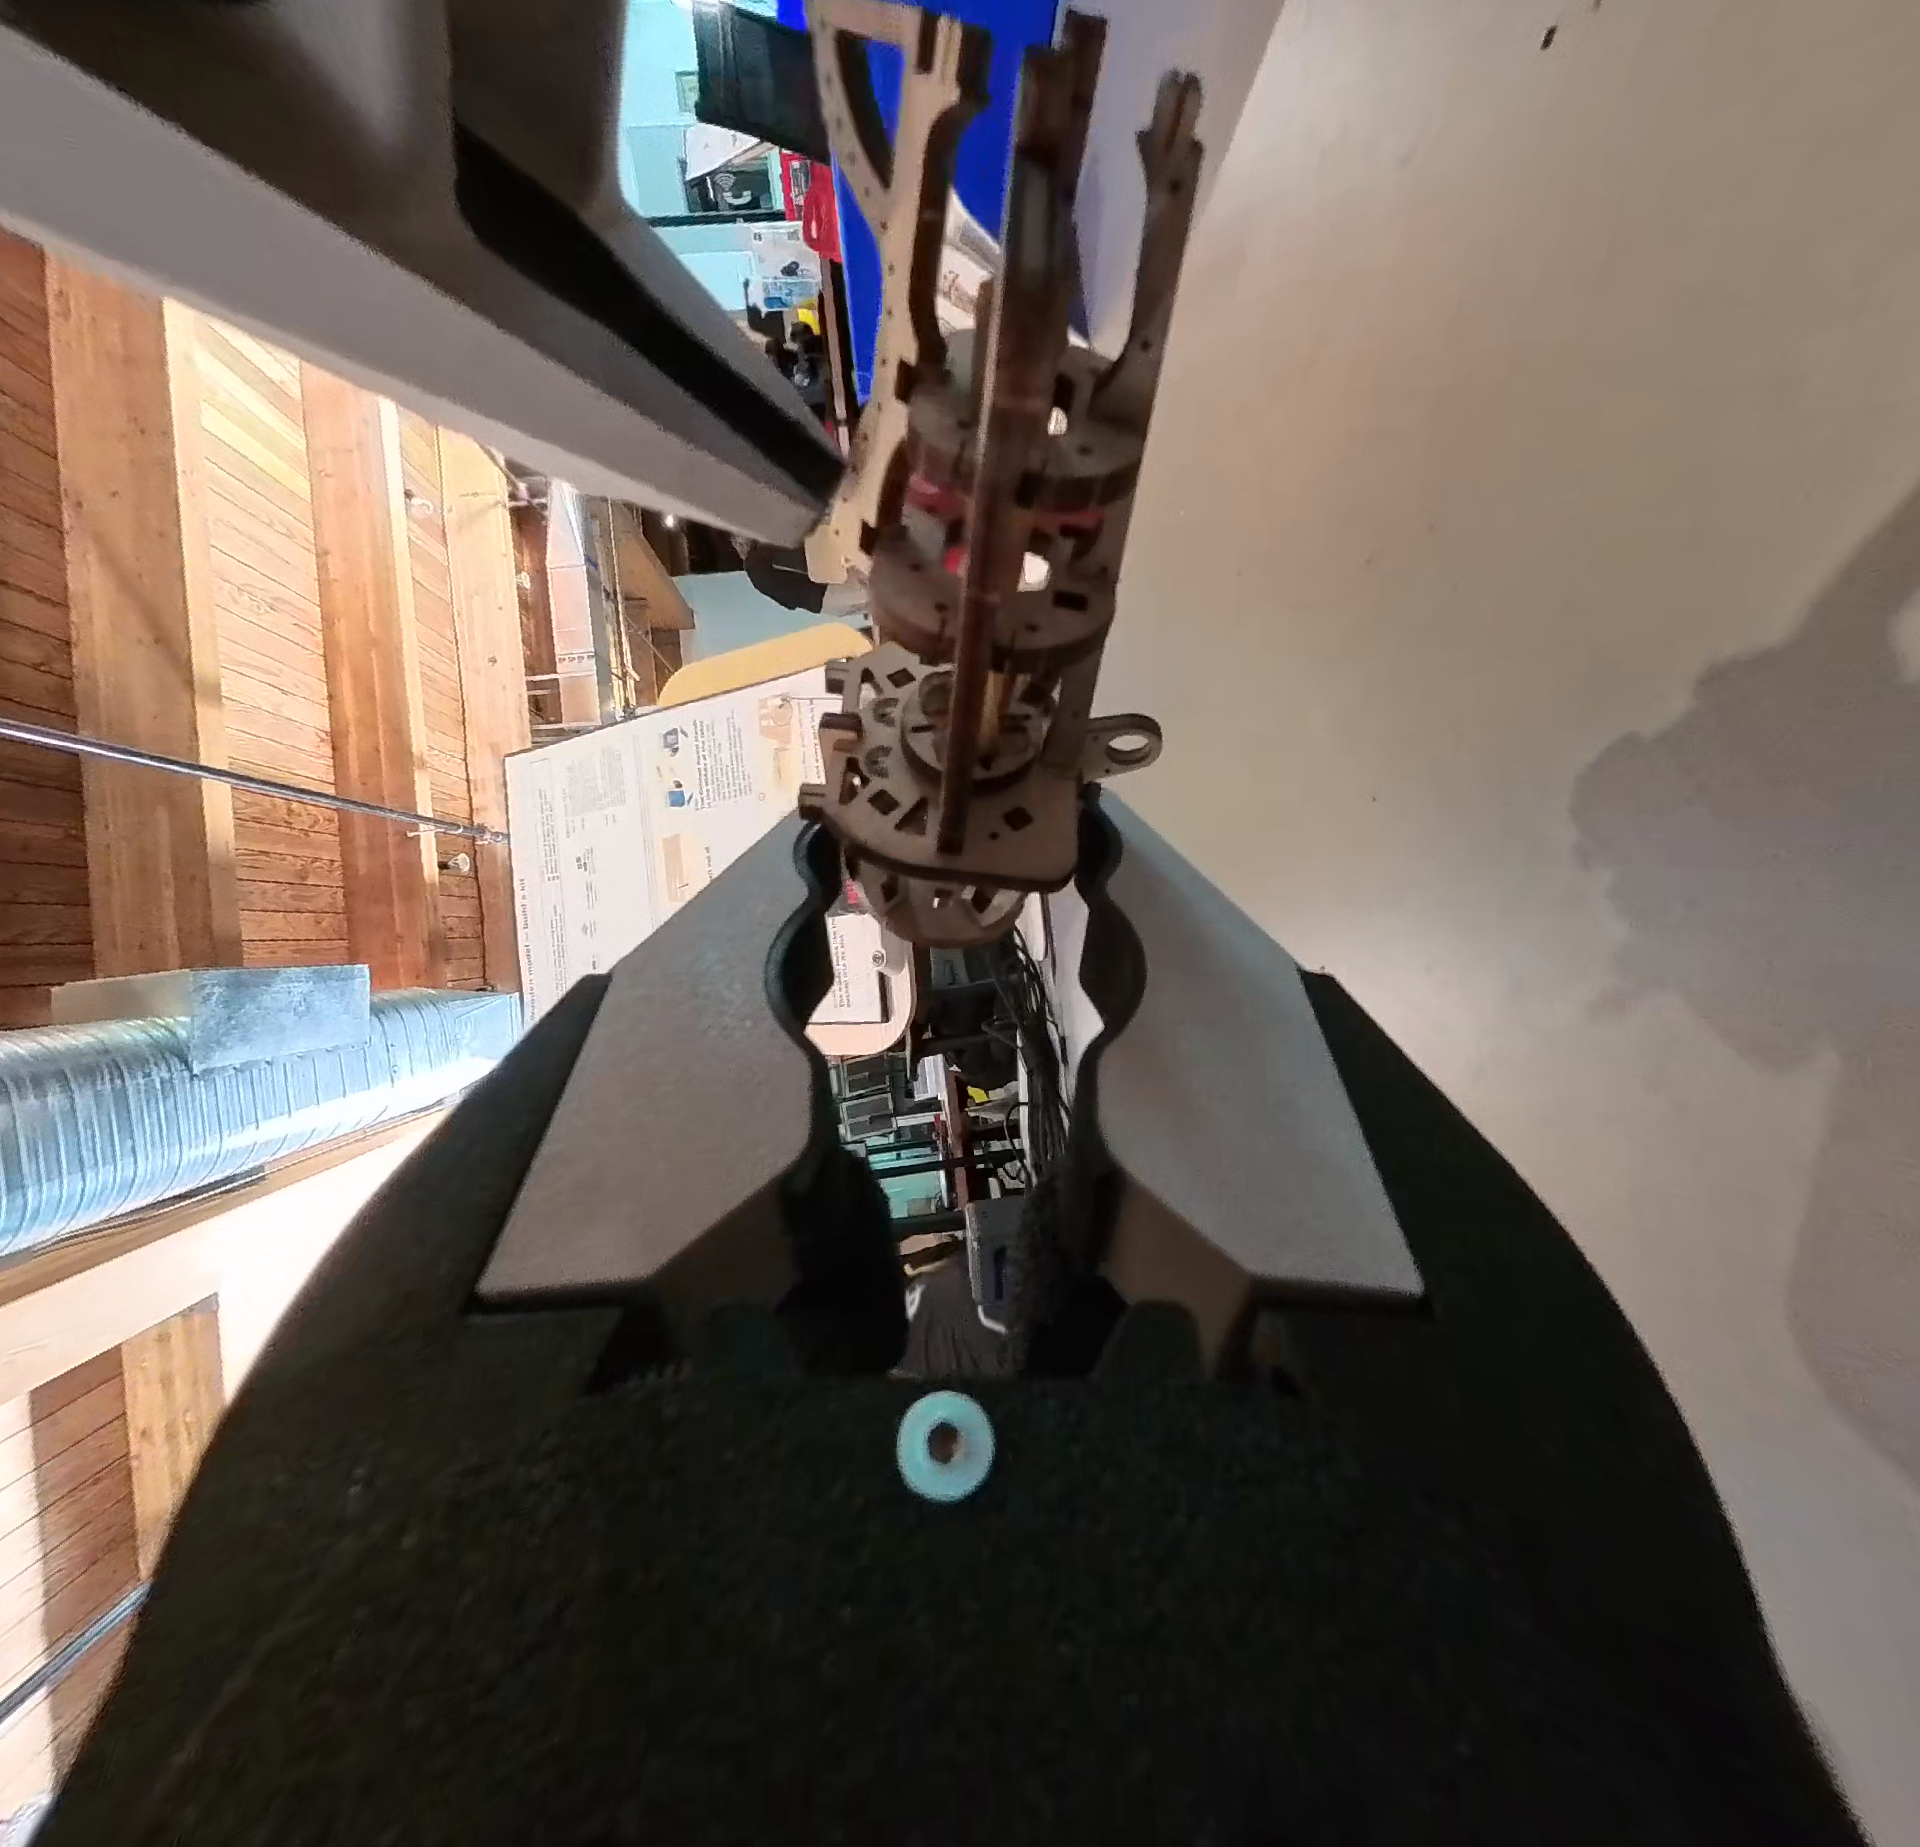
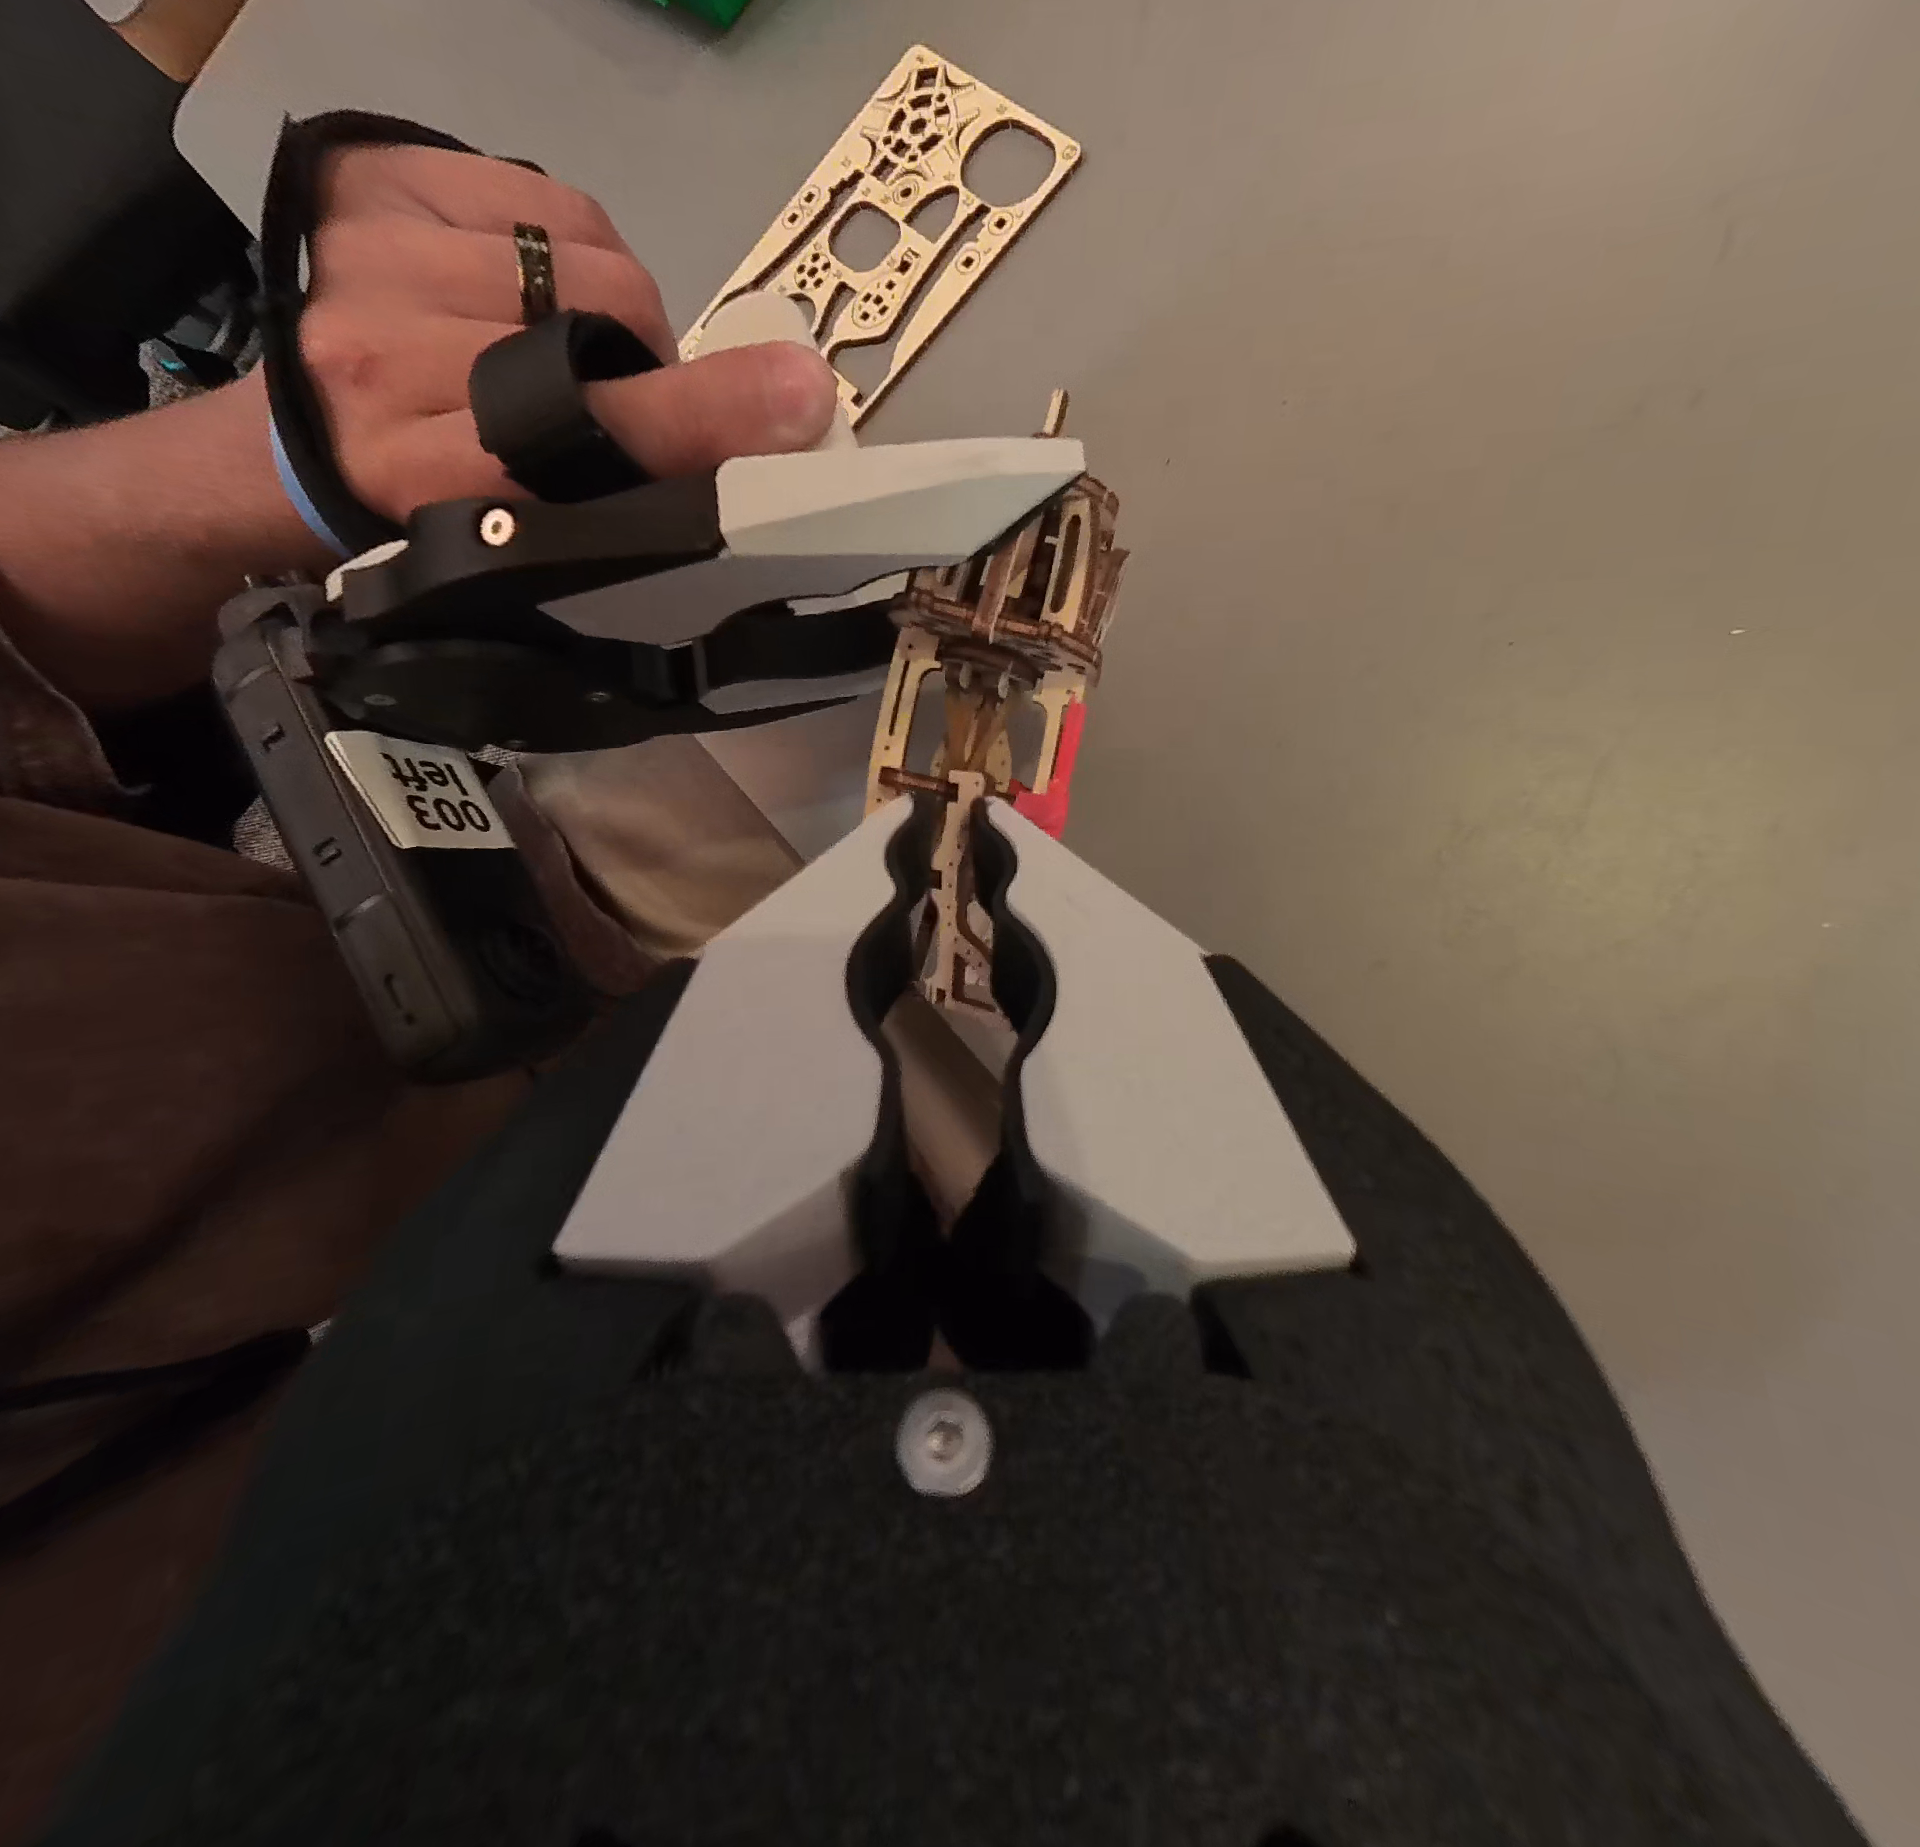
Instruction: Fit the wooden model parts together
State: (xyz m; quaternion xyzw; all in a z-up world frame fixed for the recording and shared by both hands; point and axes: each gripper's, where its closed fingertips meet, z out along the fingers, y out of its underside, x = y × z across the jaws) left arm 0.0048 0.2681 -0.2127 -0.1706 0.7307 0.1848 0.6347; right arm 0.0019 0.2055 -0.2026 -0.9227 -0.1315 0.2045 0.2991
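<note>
Above the grey table (image 2: 1455,447), clear of its surface, you hold the wooden model (image 1: 987,592) between both tools. Your left gripper (image 1: 951,862) pinches the model's round slotted base, and your right gripper (image 2: 951,821) is pressed together on a thin pale wooden strip (image 2: 951,893) that runs up into the model's frame. A flat sheet of uncut parts (image 2: 894,239) lies on the table beyond your hand (image 2: 457,311), towards the far edge.

You appear to be midway through seating that strip into the model. The next move probably calls for a steady left grip while you ease the strip straight along its slot, without twisting it, since the thin wood looks easy to snap.

Where the strip meets the frame is partly hidden behind the right fingertips, so whether its tab is already home cannot be told. A red piece (image 2: 1055,769) beside the model is half covered, and its purpose is unclear.
</note>
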